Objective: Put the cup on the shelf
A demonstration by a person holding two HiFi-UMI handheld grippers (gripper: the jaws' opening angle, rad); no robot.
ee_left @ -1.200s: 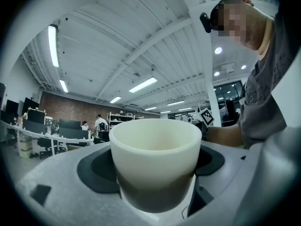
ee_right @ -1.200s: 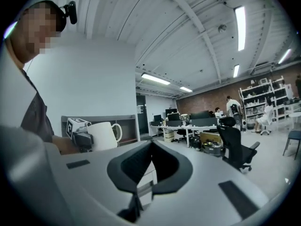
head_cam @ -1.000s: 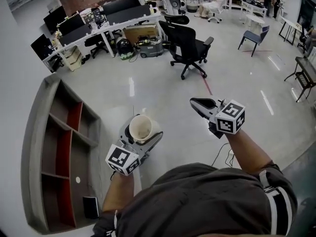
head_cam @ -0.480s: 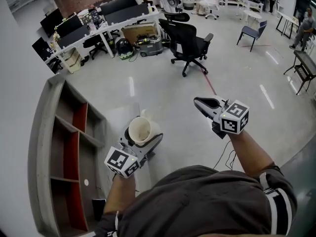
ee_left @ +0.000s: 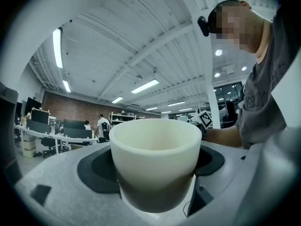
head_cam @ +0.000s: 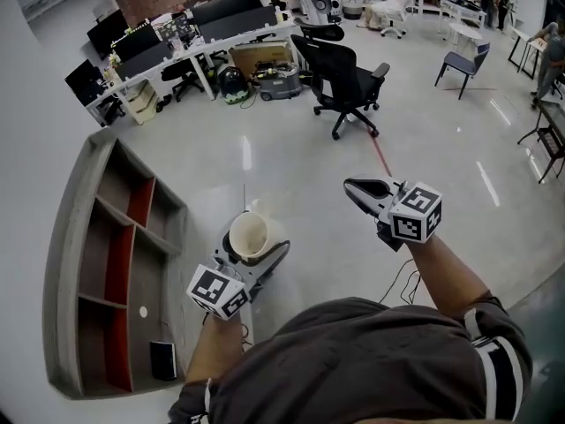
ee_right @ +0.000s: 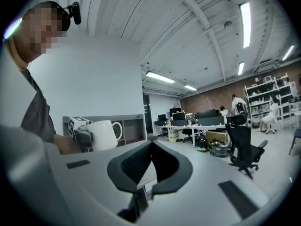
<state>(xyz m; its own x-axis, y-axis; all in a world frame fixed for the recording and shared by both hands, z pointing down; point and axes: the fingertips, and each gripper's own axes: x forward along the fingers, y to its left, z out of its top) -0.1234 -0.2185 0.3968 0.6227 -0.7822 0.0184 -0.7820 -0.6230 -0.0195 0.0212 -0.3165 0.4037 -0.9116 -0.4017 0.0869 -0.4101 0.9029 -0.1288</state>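
cup [head_cam: 249, 233] between left tool [head_cam: 258, 238] jaws; shelf [head_cam: 60, 281] further left

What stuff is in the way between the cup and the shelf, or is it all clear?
Nothing visible is in the way. The white cup sits clamped in the left gripper, and only bare floor lies between it and the grey shelf on the person's left.

White cup [ee_left: 155, 166] clamped upright between jaws, left gripper [ee_left: 155, 173]
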